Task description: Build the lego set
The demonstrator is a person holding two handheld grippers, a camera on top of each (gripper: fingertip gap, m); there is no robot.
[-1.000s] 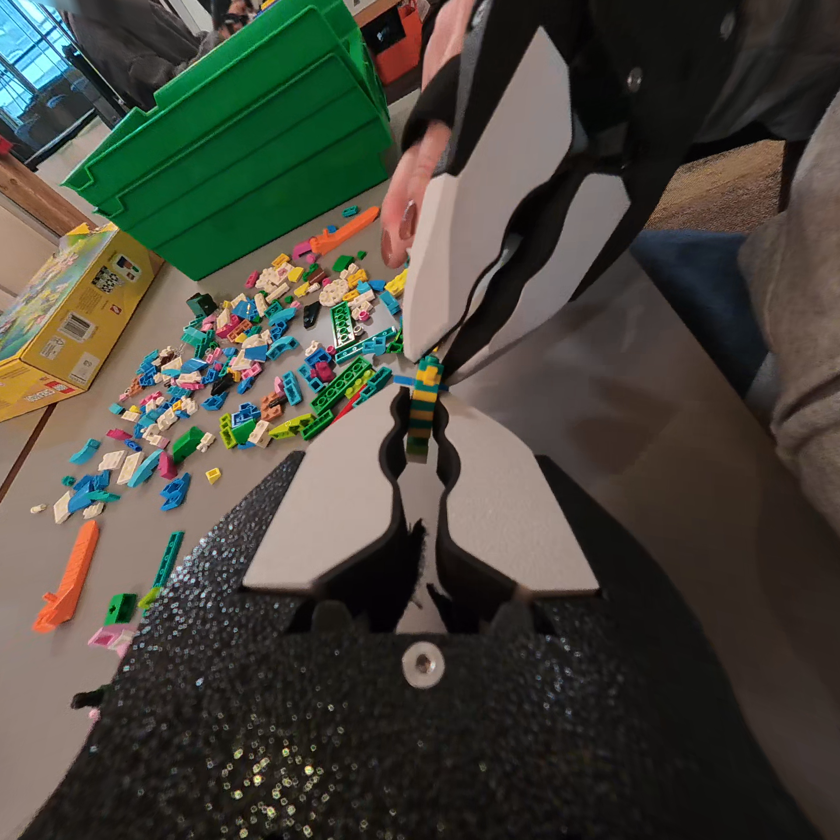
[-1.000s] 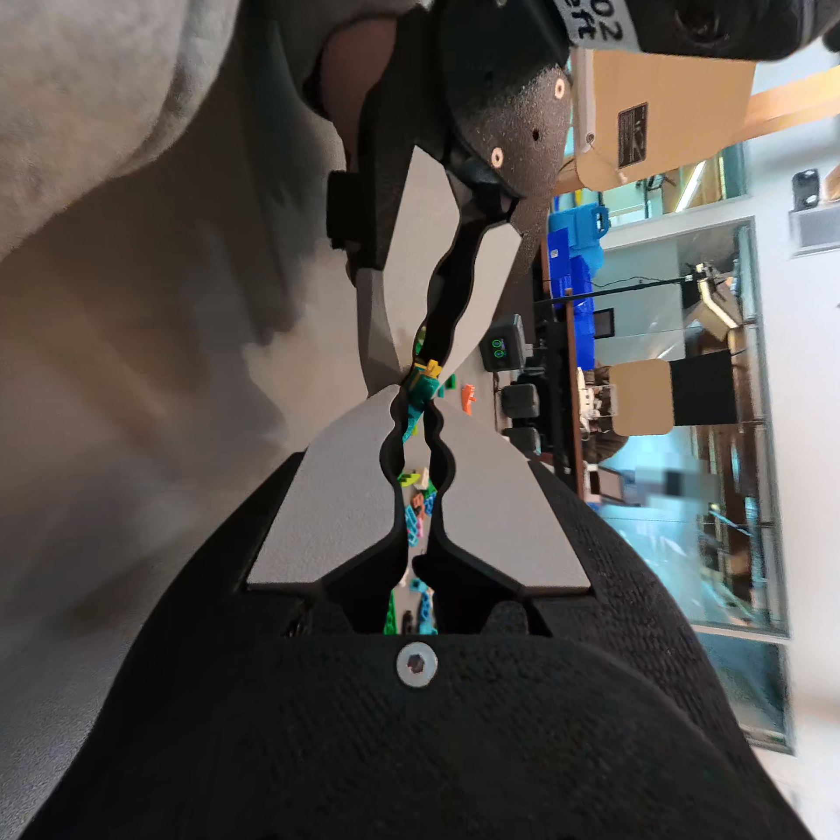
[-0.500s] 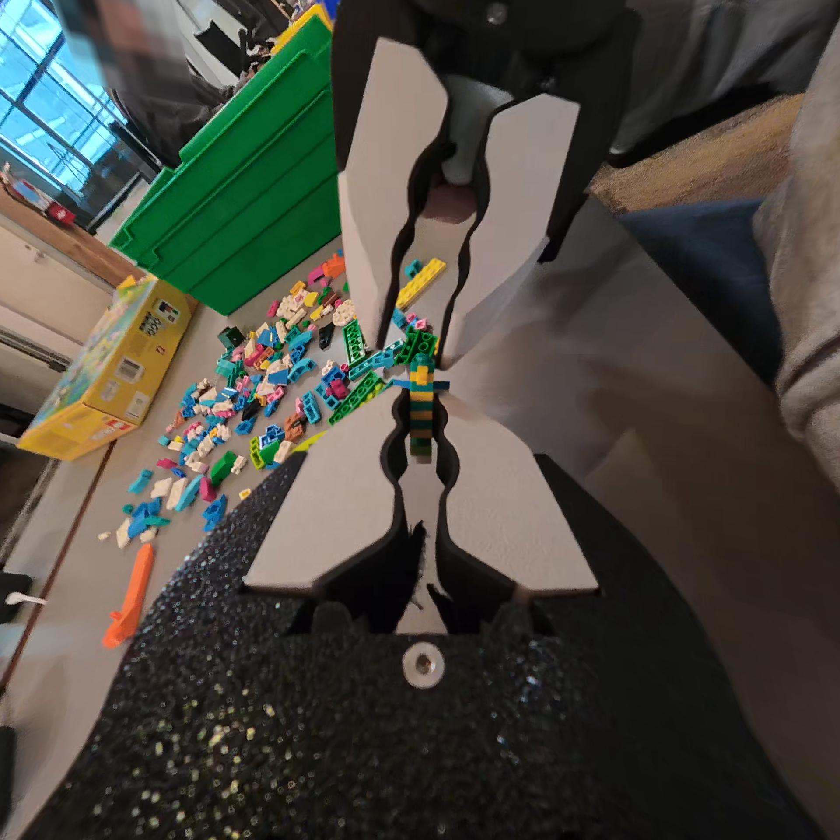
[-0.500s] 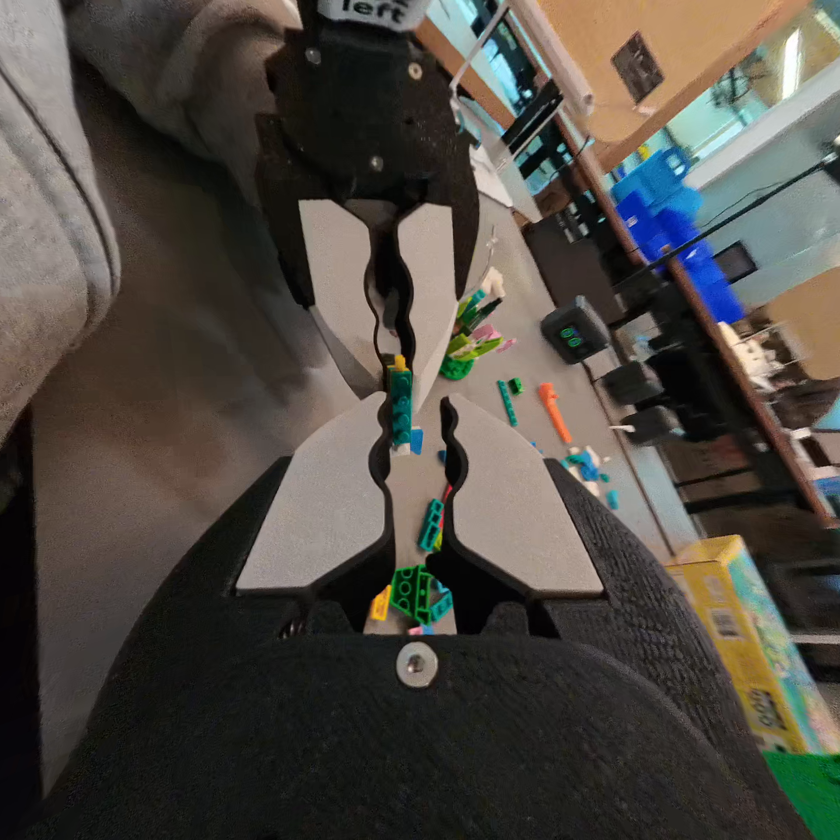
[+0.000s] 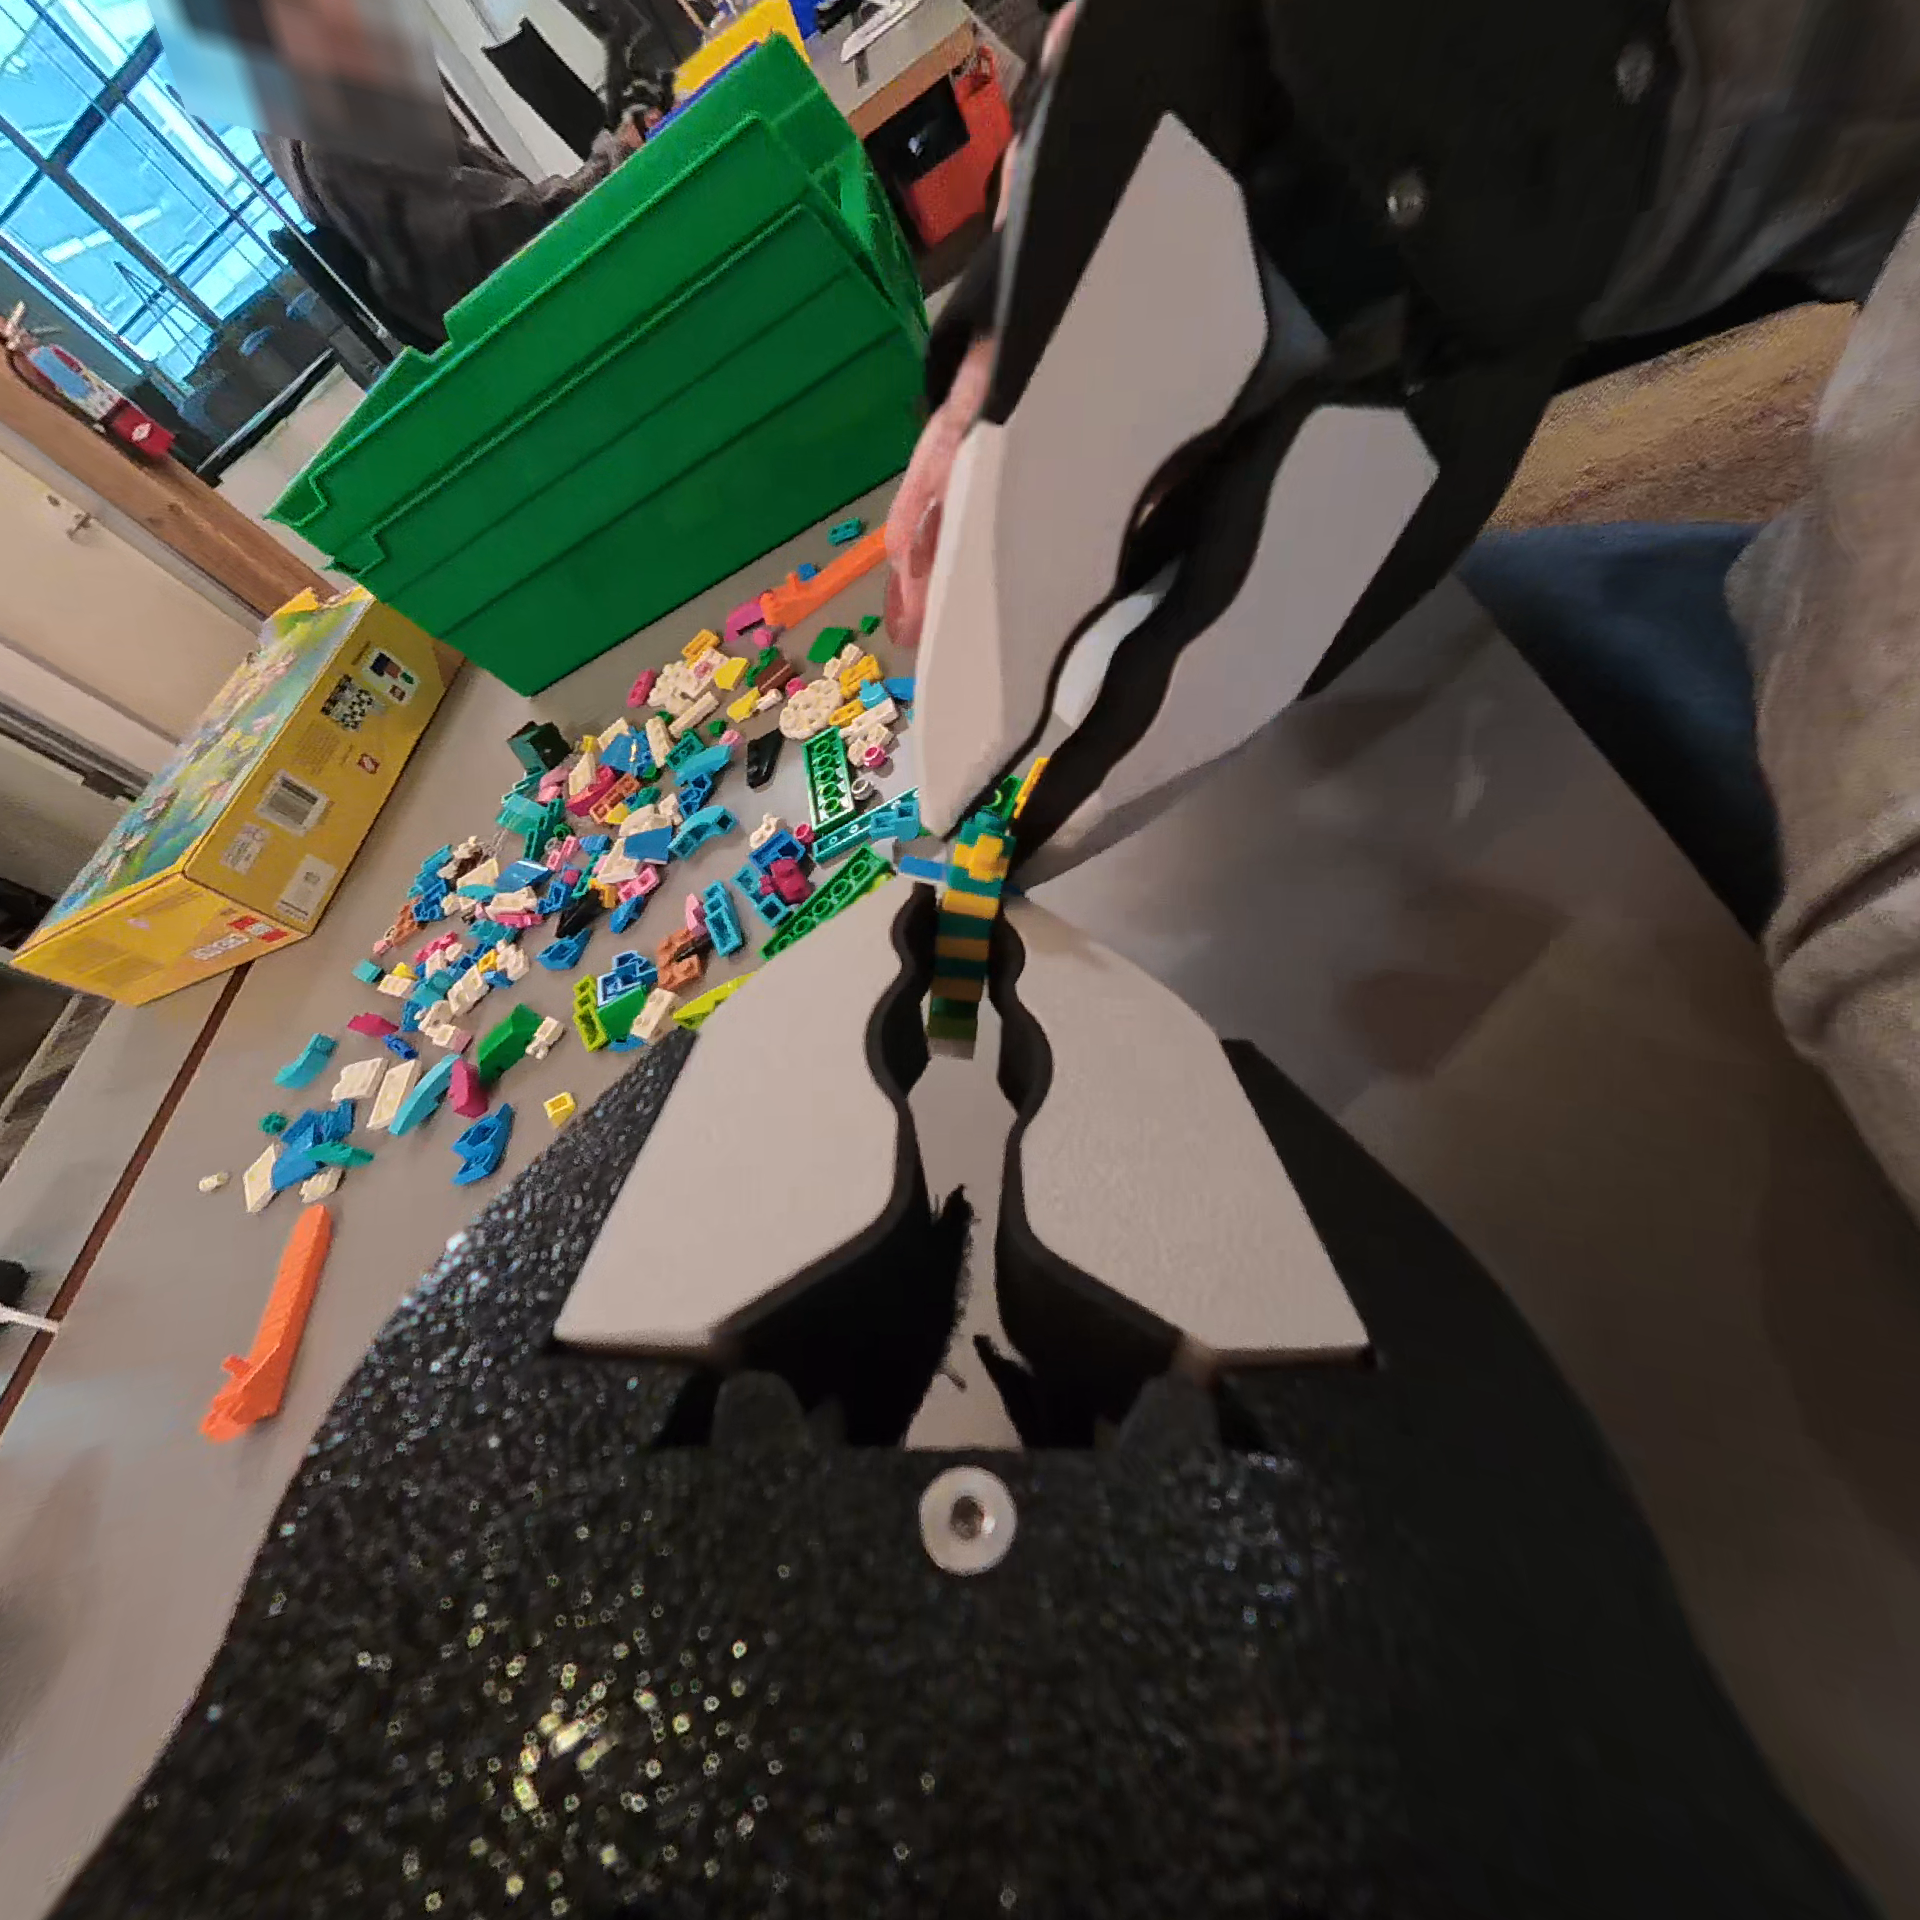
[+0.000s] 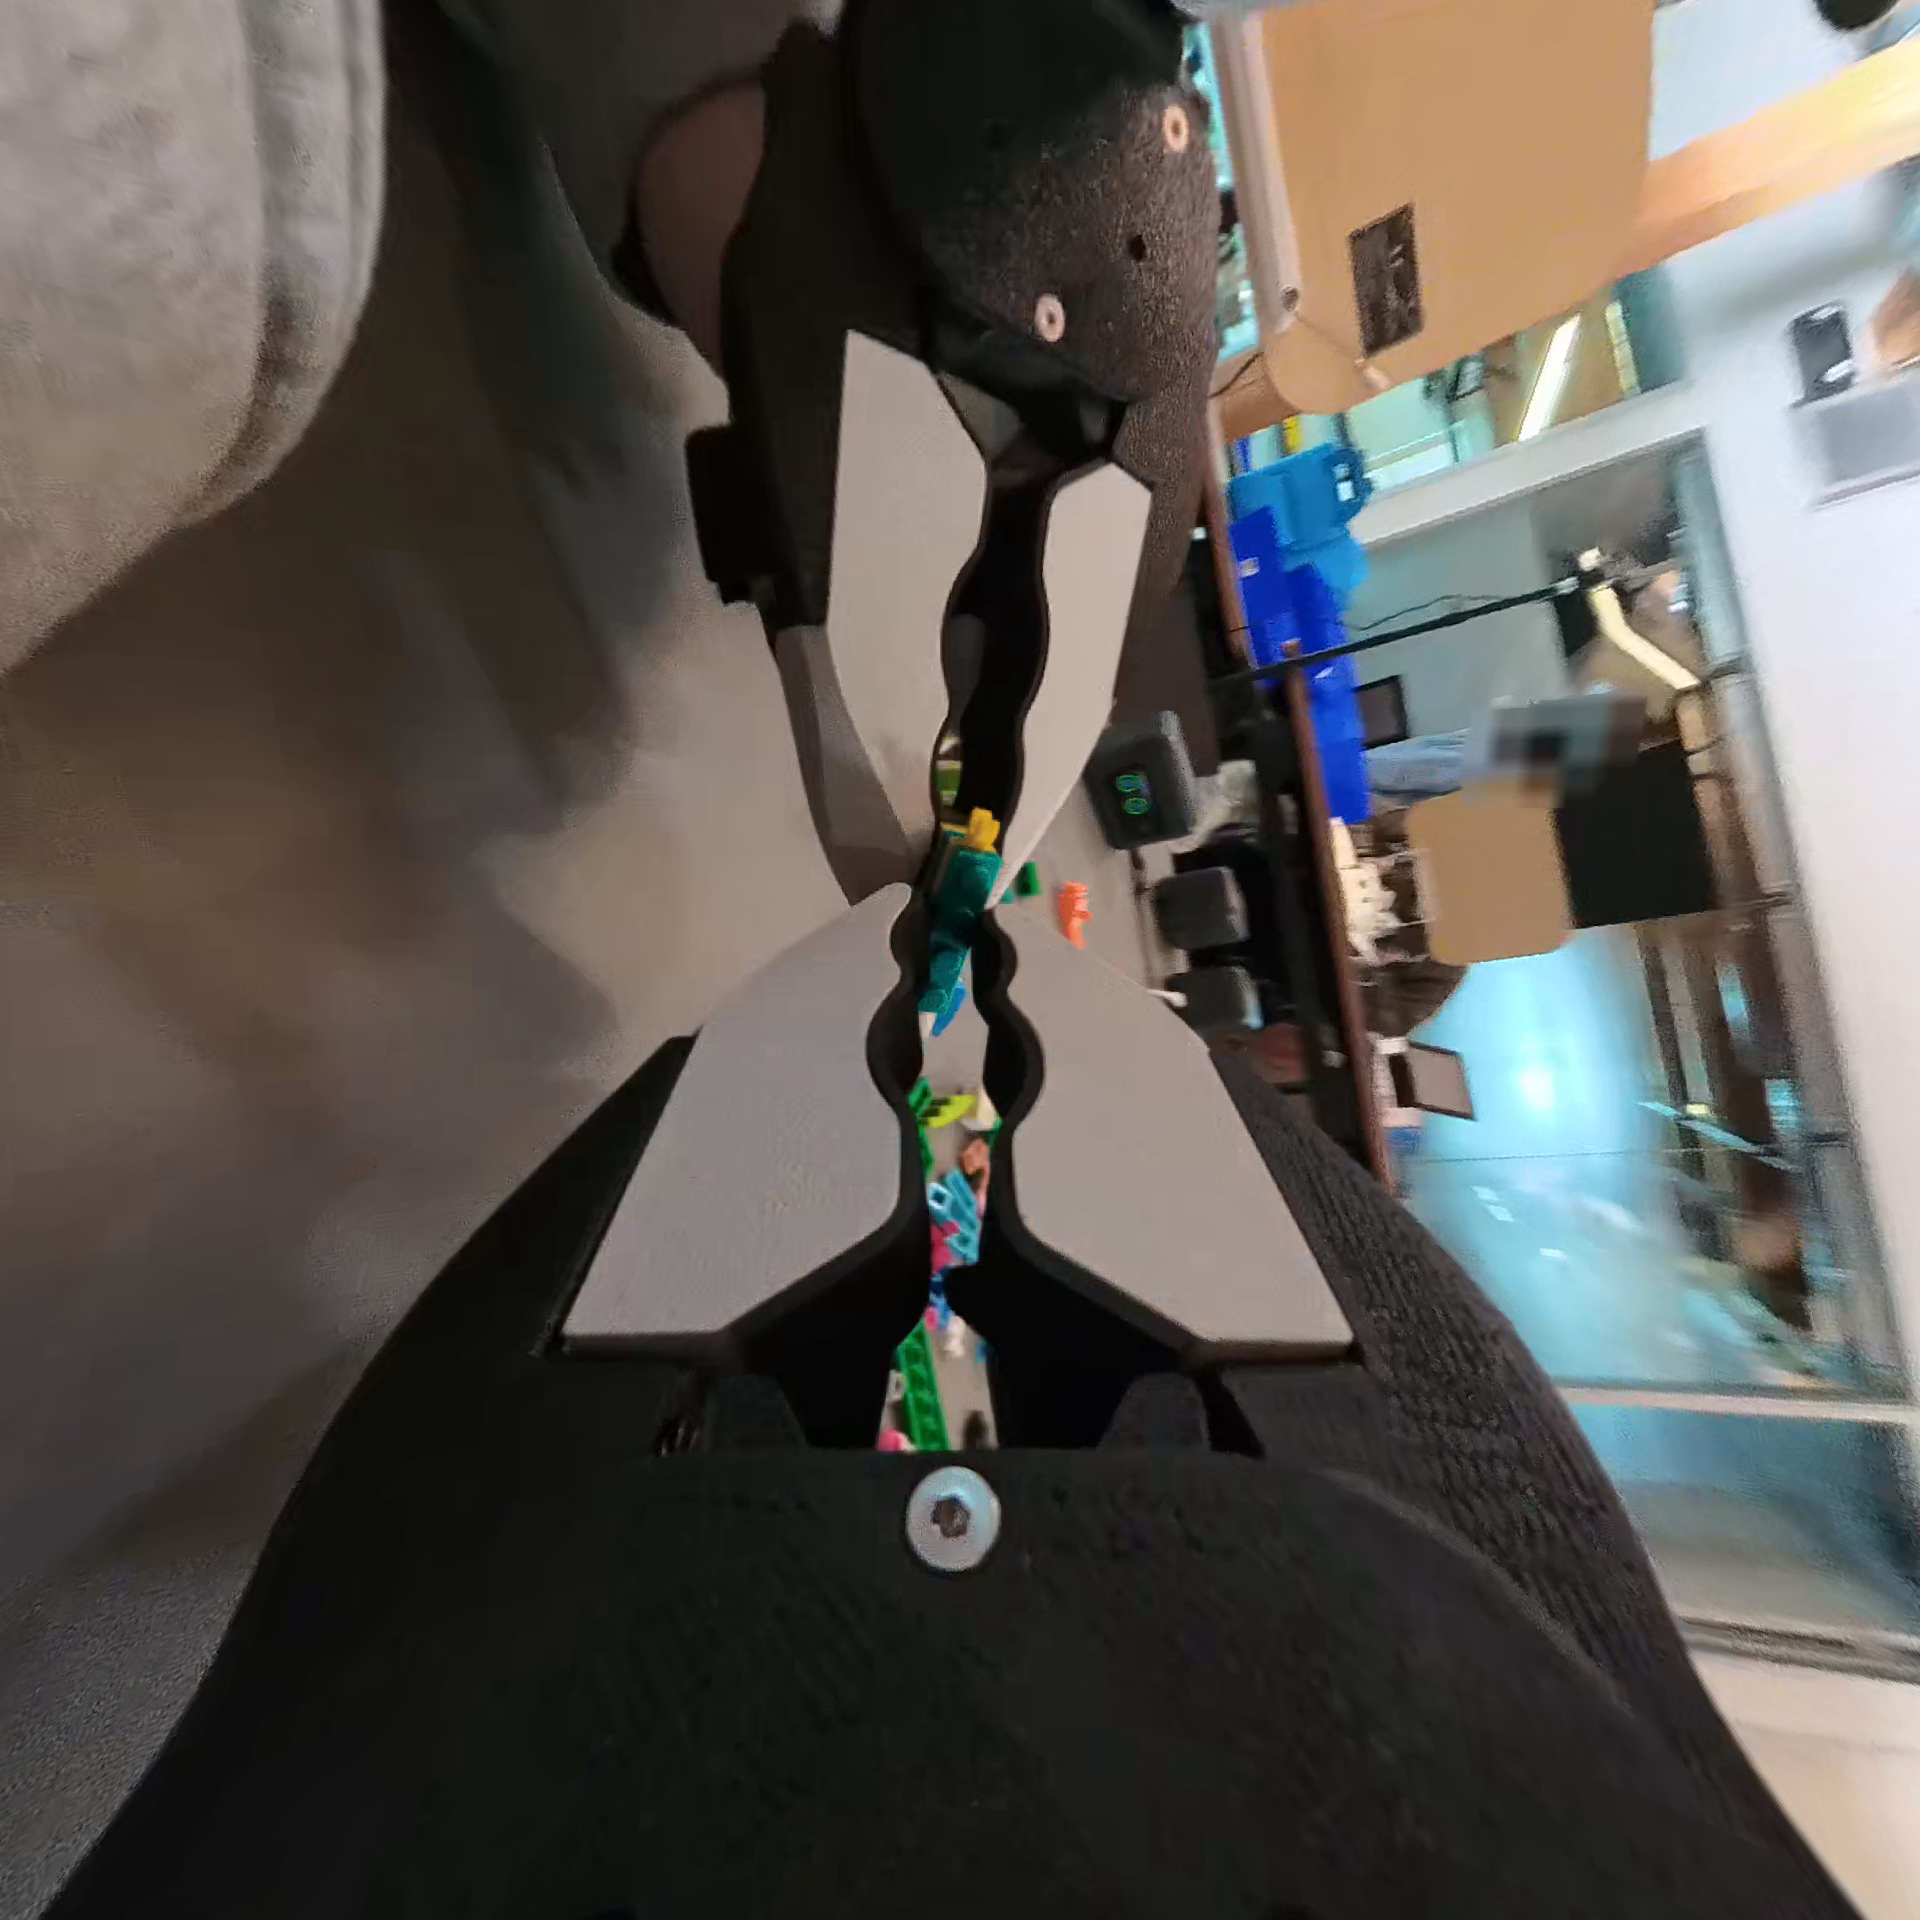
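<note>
While both claws clamp striped brick stack (image 5: 961,935), right claw (image 6: 961,914) hides stack's top; left claw (image 5: 961,940) grips bottom.

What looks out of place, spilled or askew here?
Loose bricks lie scattered across the table beside the stacked green bins. Otherwise nothing odd: both grippers clamp one striped brick stack.

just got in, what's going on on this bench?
A person holds a hand-held gripper in each hand above a grey table. The left hand-held gripper is clamped on a small stack of teal and yellow toy bricks. The right hand-held gripper meets the same stack from the far end, its fingers closed on the top. Loose coloured bricks lie scattered on the table, beside a yellow box and stacked green bins.
</note>
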